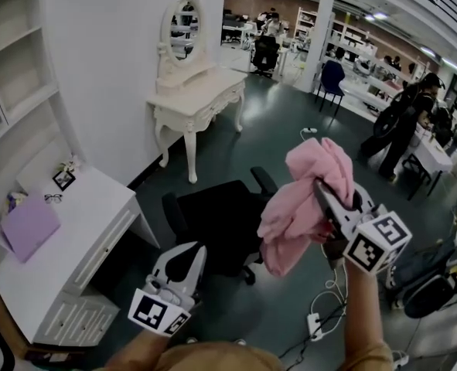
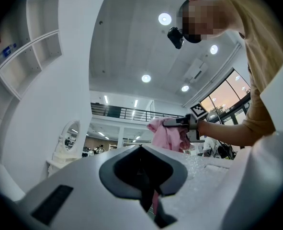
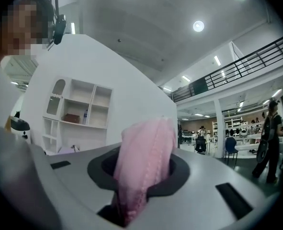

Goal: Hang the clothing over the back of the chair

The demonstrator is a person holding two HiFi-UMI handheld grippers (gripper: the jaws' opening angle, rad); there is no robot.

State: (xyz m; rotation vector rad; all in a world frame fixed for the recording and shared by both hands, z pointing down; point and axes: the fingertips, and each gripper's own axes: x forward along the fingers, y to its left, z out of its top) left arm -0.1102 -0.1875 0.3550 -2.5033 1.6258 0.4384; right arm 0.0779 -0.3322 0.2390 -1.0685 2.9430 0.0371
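A bunched pink garment (image 1: 299,201) hangs from my right gripper (image 1: 322,192), which is shut on it, at the right of the head view. It is held in the air just right of a black office chair (image 1: 216,221) on the dark floor. In the right gripper view the pink cloth (image 3: 146,159) fills the space between the jaws of the right gripper (image 3: 140,186). My left gripper (image 1: 184,260) is low in front of the chair with its jaws together and holds nothing I can make out. The left gripper view shows the garment (image 2: 166,134) some way beyond that gripper (image 2: 143,188).
A white desk (image 1: 81,234) with a purple folder (image 1: 28,226) stands at the left under white shelves. A white dressing table with an oval mirror (image 1: 196,95) stands behind the chair. A power strip and cables (image 1: 315,325) lie on the floor at the right. A person (image 1: 402,126) stands further back.
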